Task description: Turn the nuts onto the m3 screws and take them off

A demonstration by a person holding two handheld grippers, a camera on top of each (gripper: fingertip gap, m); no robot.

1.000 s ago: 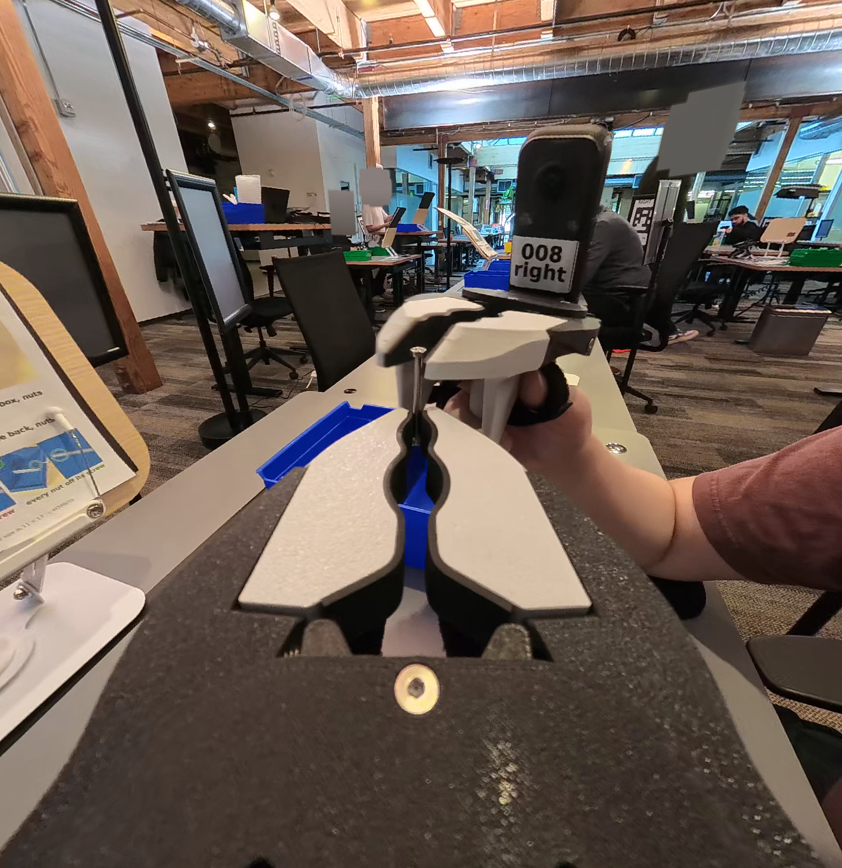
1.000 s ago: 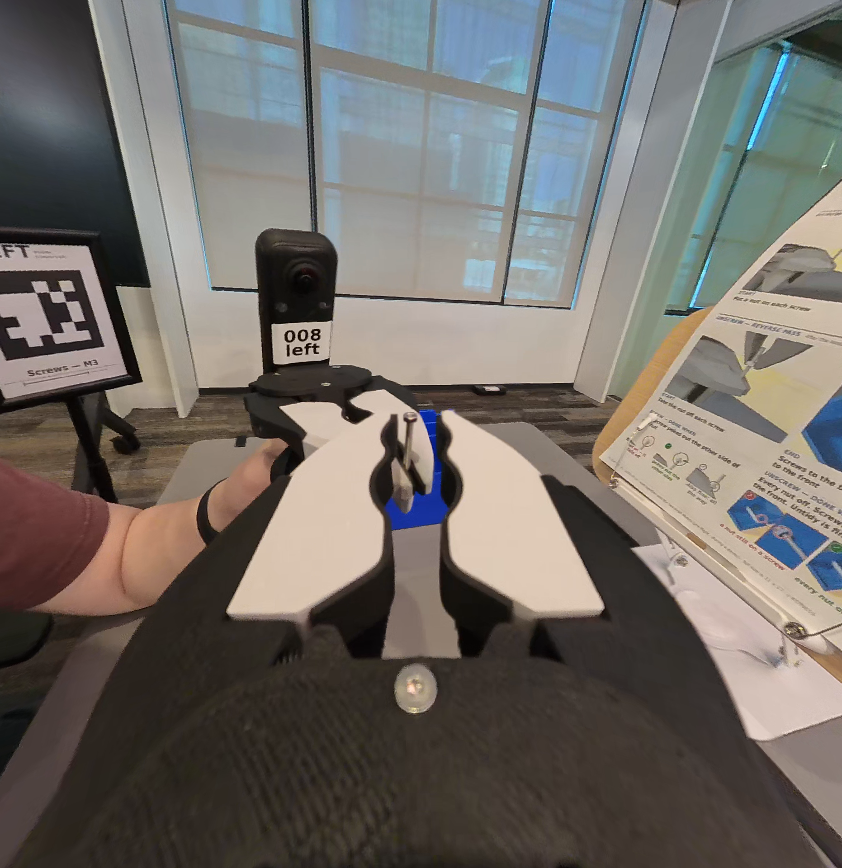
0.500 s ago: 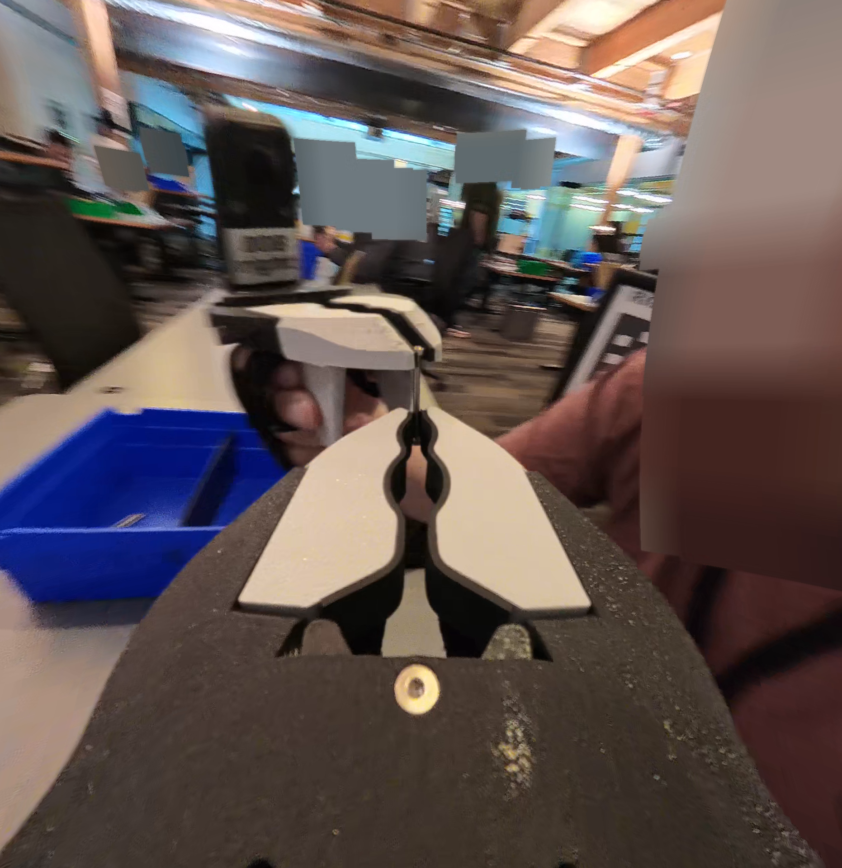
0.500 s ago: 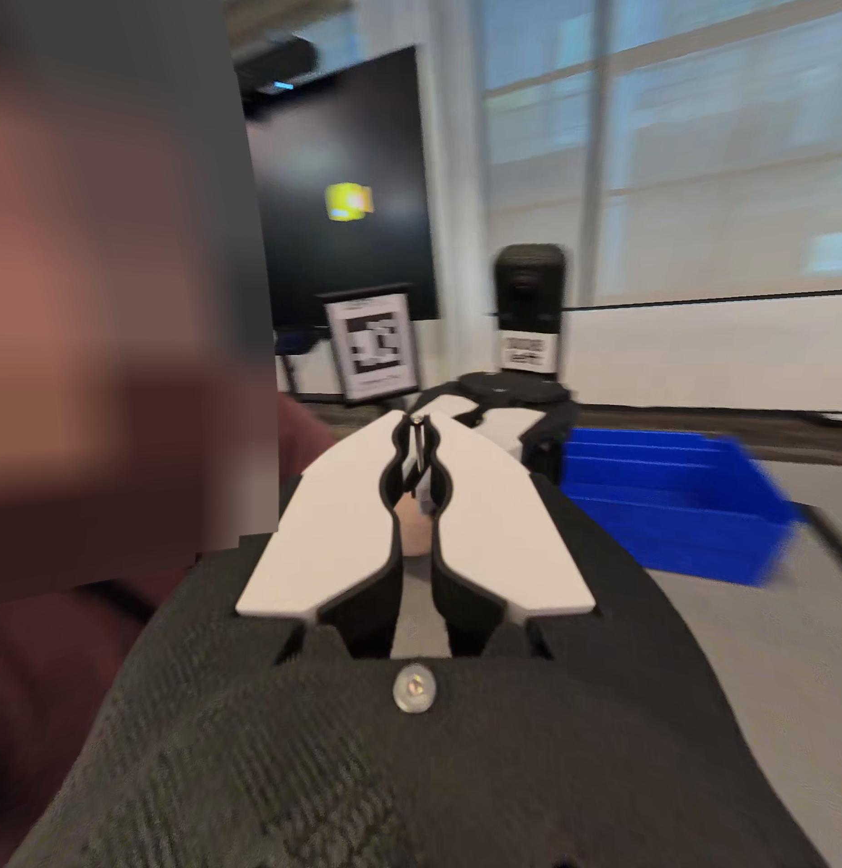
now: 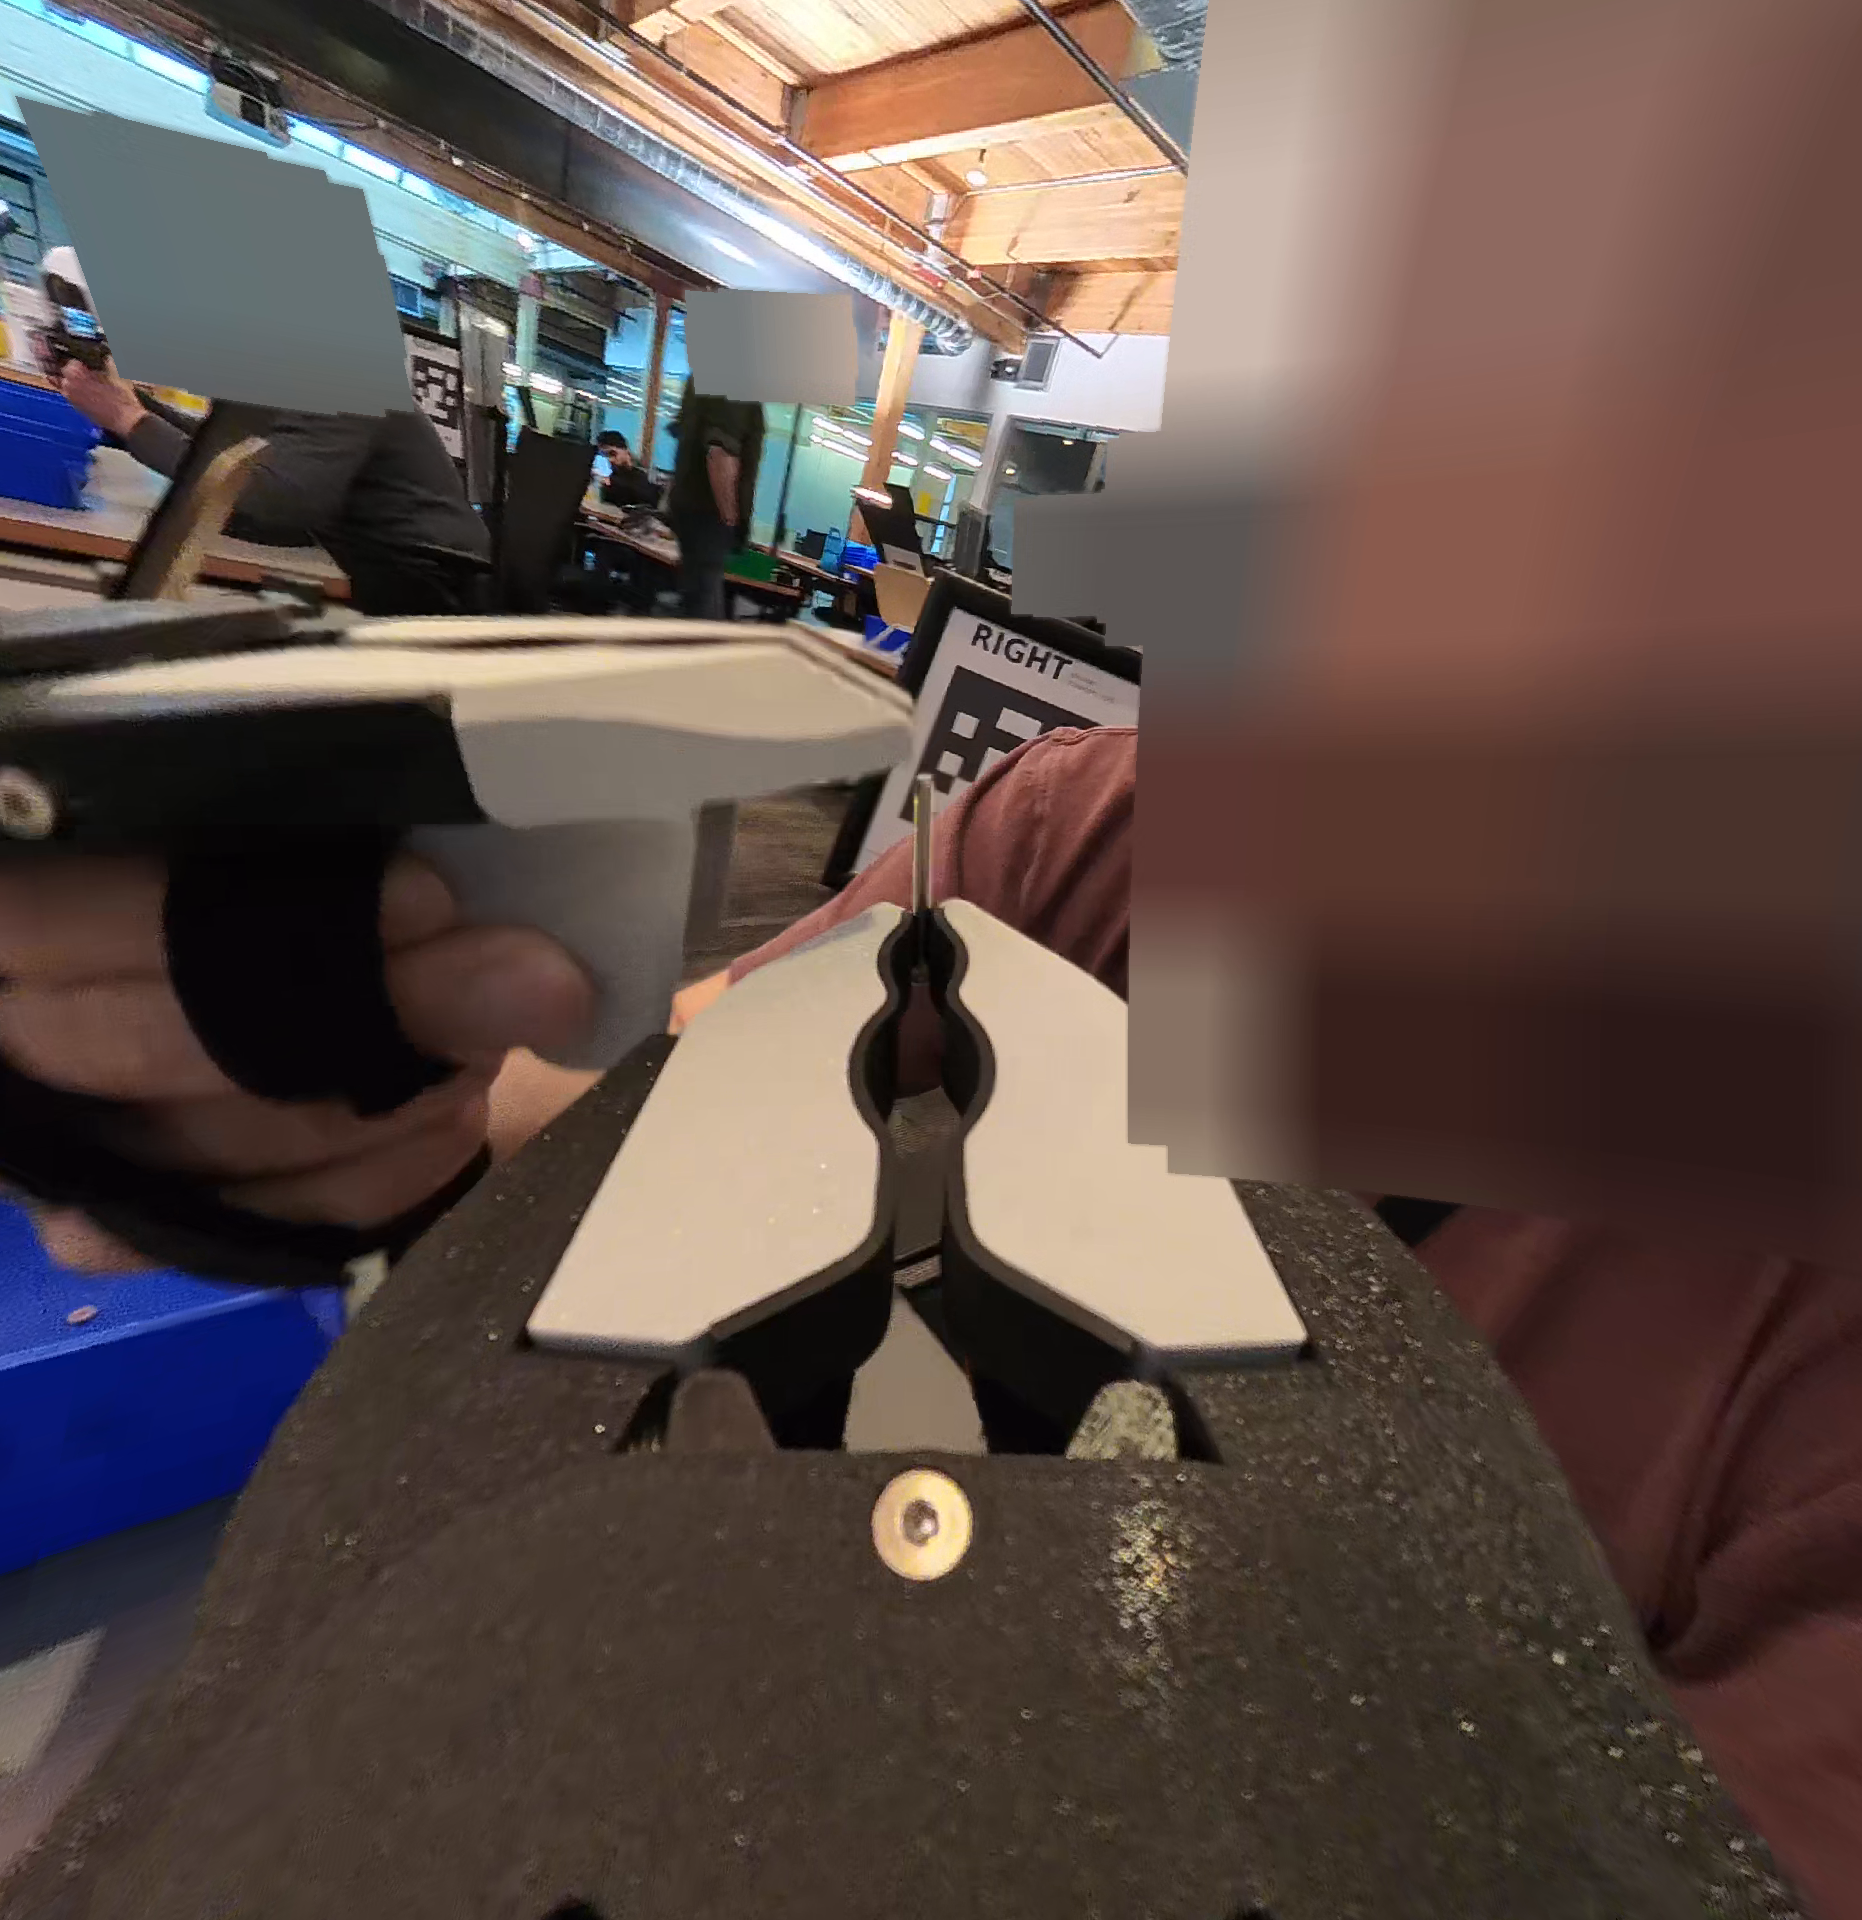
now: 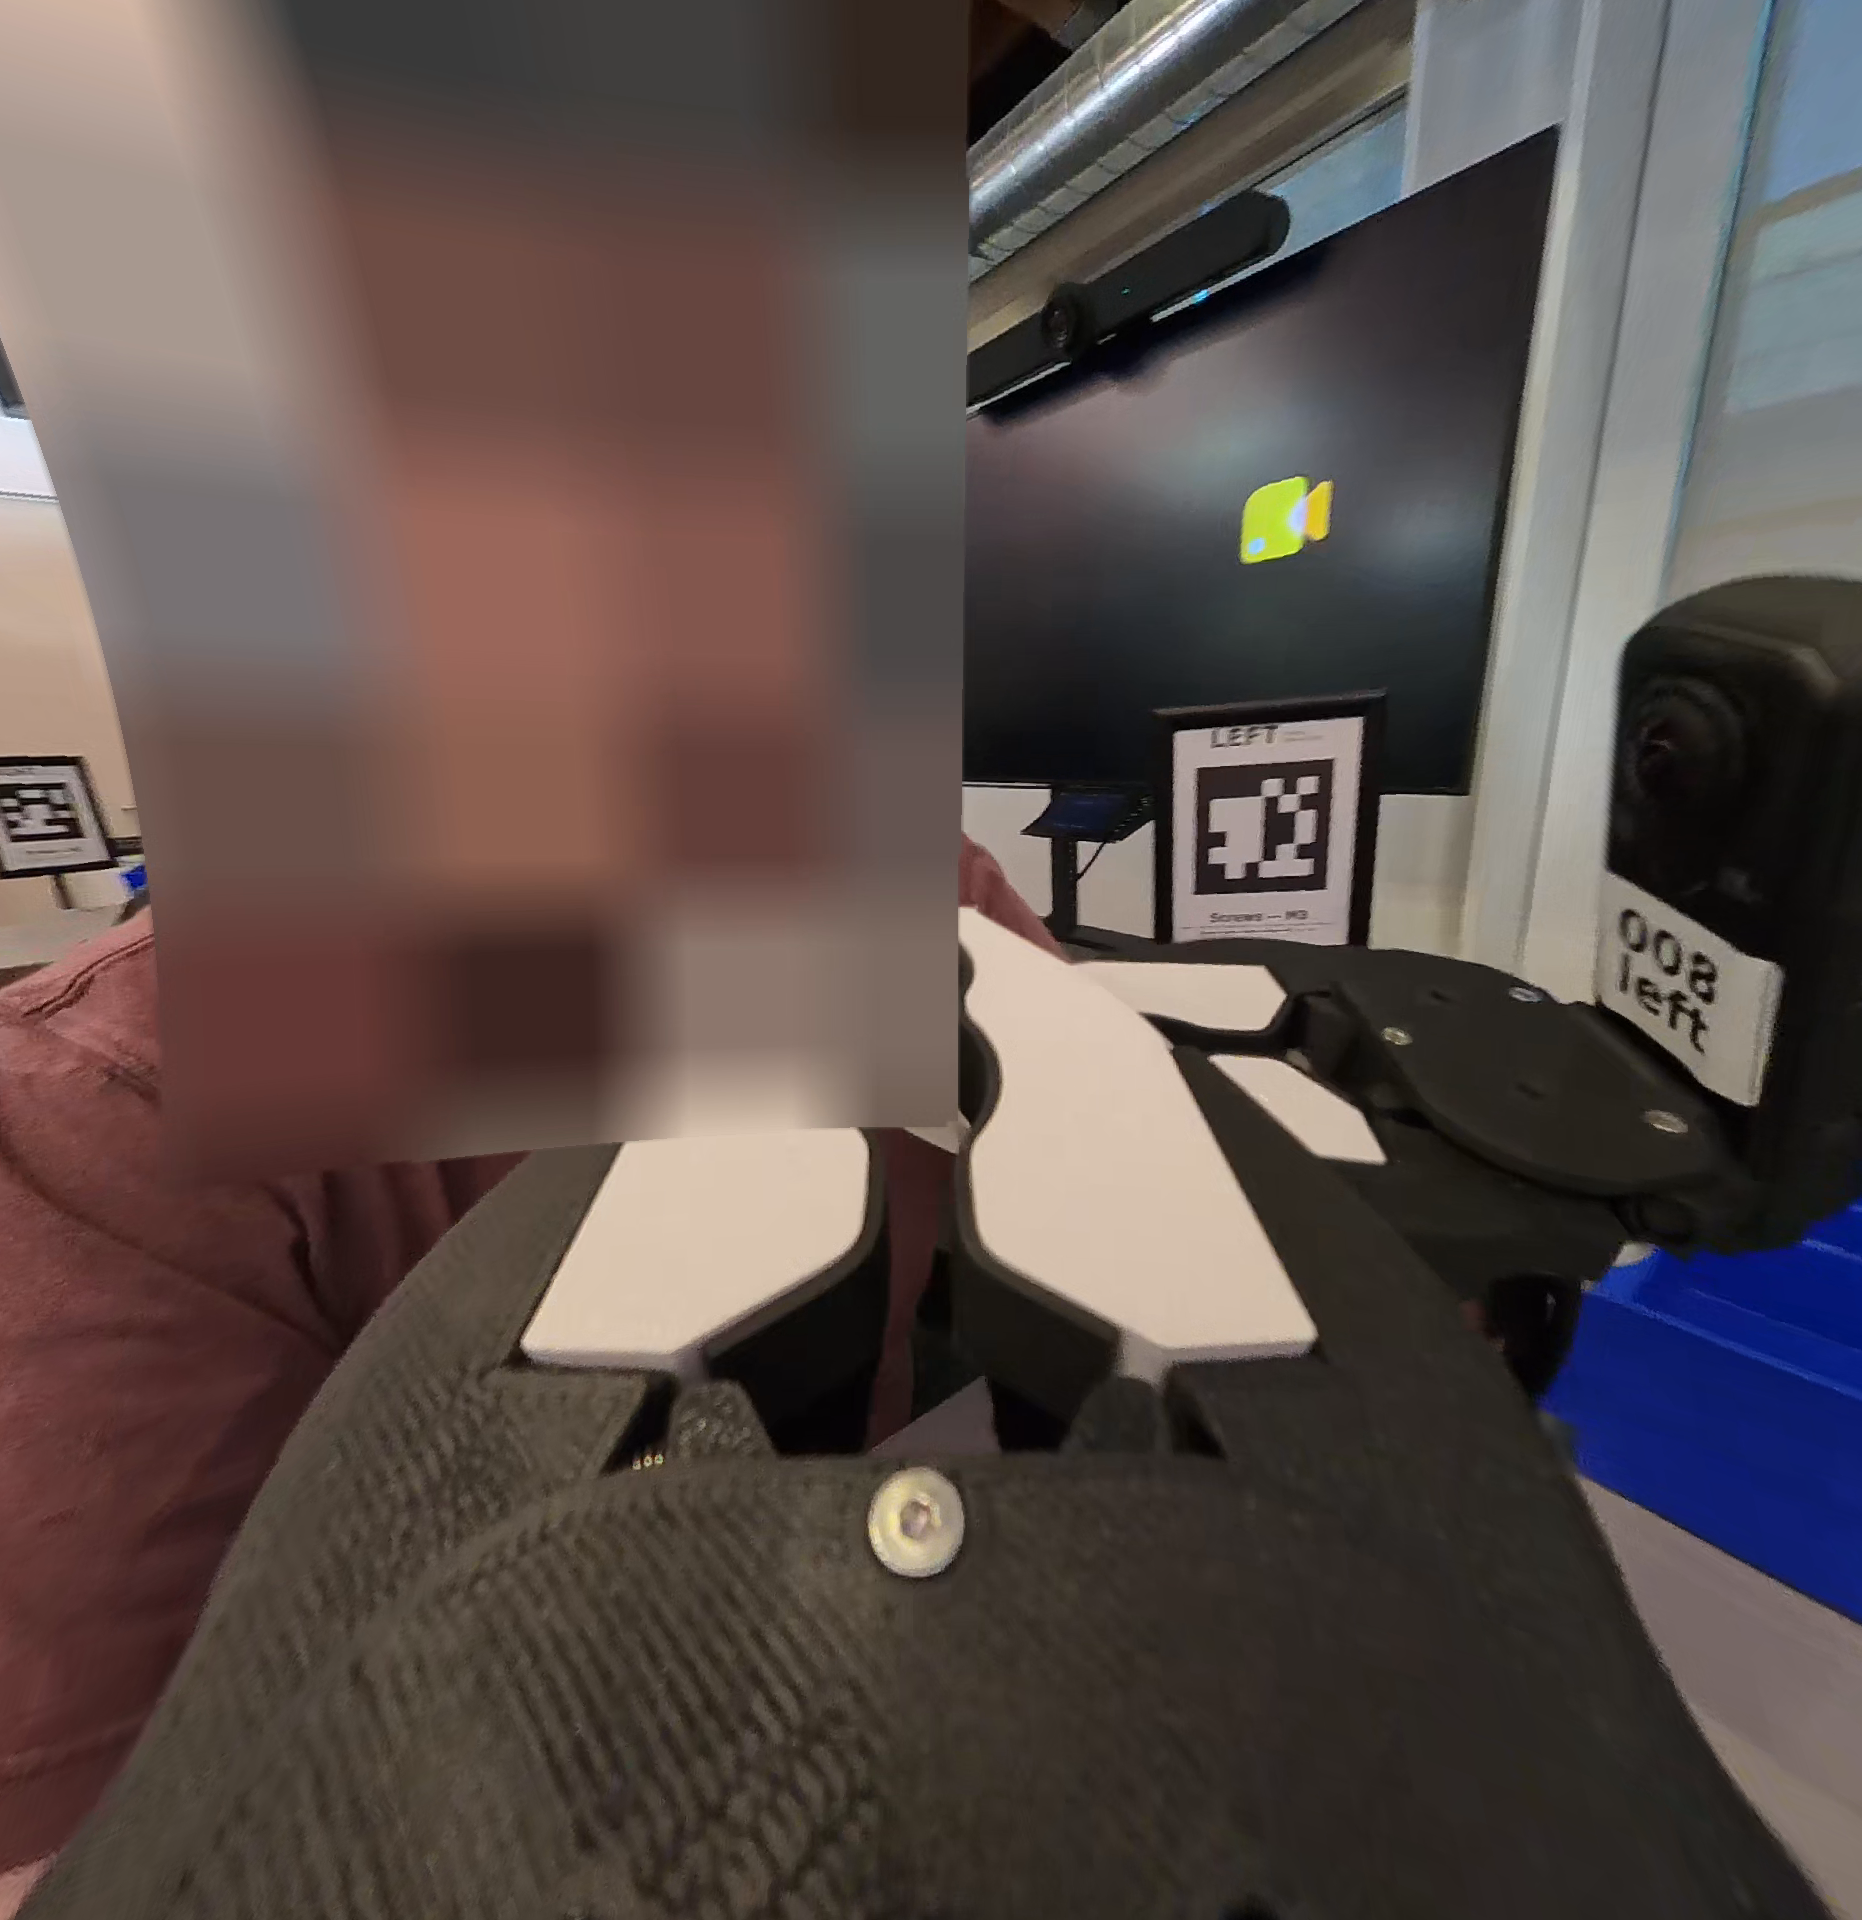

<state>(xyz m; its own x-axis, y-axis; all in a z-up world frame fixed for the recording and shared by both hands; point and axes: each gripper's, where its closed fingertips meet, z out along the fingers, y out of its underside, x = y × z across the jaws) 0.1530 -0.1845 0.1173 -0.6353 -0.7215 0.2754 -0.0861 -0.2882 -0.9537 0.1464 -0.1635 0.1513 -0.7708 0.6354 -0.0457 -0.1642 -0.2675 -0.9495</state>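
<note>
My left gripper [image 5: 922,914] is shut on a thin metal screw [image 5: 920,852] that stands upright out of its fingertips. My right gripper [image 5: 885,712] hangs close above the screw's top end, held side-on by a hand, with its jaws together. I cannot tell whether it touches the screw or holds a nut. In the right wrist view a blur patch hides my right gripper's [image 6: 963,966] tips and the screw. The left gripper [image 6: 1197,992] shows there at the right, just behind my right finger.
A blue bin [image 5: 127,1403] sits on the grey table at the lower left, also at the right in the right wrist view [image 6: 1737,1382]. The person's maroon sleeve [image 5: 1031,831] is right behind the grippers. A framed marker sign [image 6: 1265,821] stands farther back. Only a small space, under 4 cm, lies between the two pairs of fingers.
Both grippers swung round toward the person, so the blue bin slid from centre to the side. The right gripper went from open around the screw to jaws together. The left kept the screw.
</note>
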